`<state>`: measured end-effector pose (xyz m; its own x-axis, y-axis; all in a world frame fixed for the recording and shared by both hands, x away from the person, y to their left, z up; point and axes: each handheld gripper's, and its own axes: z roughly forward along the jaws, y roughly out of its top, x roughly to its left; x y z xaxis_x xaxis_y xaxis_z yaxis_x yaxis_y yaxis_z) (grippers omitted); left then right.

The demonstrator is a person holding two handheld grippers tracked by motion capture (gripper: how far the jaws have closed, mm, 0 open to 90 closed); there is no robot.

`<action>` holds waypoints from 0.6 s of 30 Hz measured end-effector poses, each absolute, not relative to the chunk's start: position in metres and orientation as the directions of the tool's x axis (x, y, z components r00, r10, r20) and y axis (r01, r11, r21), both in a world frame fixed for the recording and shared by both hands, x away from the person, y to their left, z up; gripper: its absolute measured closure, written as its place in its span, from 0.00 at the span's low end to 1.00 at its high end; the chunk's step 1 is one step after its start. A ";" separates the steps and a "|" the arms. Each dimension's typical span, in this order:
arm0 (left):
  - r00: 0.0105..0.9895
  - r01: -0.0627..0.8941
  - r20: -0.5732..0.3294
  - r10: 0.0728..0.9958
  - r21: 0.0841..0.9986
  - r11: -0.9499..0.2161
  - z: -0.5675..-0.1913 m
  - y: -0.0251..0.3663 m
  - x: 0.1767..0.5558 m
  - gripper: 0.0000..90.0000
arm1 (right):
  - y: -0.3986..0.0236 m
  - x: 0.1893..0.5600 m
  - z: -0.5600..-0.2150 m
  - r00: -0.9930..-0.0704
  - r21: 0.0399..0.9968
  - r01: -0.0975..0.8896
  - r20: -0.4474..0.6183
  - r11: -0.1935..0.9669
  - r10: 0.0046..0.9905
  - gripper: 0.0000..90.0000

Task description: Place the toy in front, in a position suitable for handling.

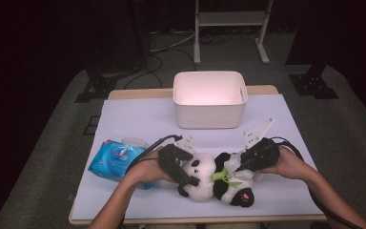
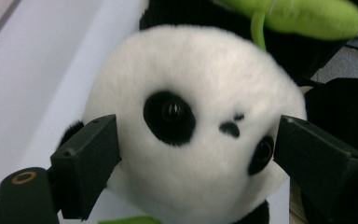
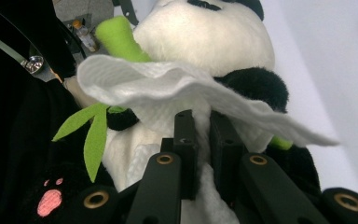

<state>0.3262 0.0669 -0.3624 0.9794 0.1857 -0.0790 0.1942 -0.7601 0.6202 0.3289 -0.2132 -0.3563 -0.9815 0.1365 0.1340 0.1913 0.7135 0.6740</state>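
A plush panda (image 1: 217,181) lies on its back near the front edge of a white-covered table (image 1: 138,119), its head toward the person's left, a green bamboo sprig (image 1: 225,177) across its chest. The left gripper (image 1: 183,169) straddles the toy's head – in the left gripper view the two black jaws stand wide, one at each side of the white face, at the fur's edge (whether the pads press on it cannot be told). The right gripper (image 1: 240,164) is at the panda's body, its jaws nearly together and pinching a white wet wipe (image 3: 177,91), which drapes over the toy's belly in the right gripper view. A pink paw pad (image 3: 50,202) shows at the lower left there. Behind the toy stands an open white plastic bin (image 1: 209,98); to the left of the person's left hand (image 1: 145,167) lies a blue pack of wet wipes (image 1: 112,160).
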 end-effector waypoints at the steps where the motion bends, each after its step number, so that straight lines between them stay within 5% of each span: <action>1: 0.981 0.190 -0.079 0.180 0.620 -0.761 -0.362 0.065 0.327 0.14 | -0.213 0.328 -0.356 -0.982 0.675 0.188 0.133 0.714 0.133 0.91; 18: 0.988 0.151 -0.067 0.140 0.605 -0.781 -0.366 0.059 0.321 0.21 | -0.210 0.321 -0.339 -0.989 0.666 0.145 0.074 0.732 0.128 0.91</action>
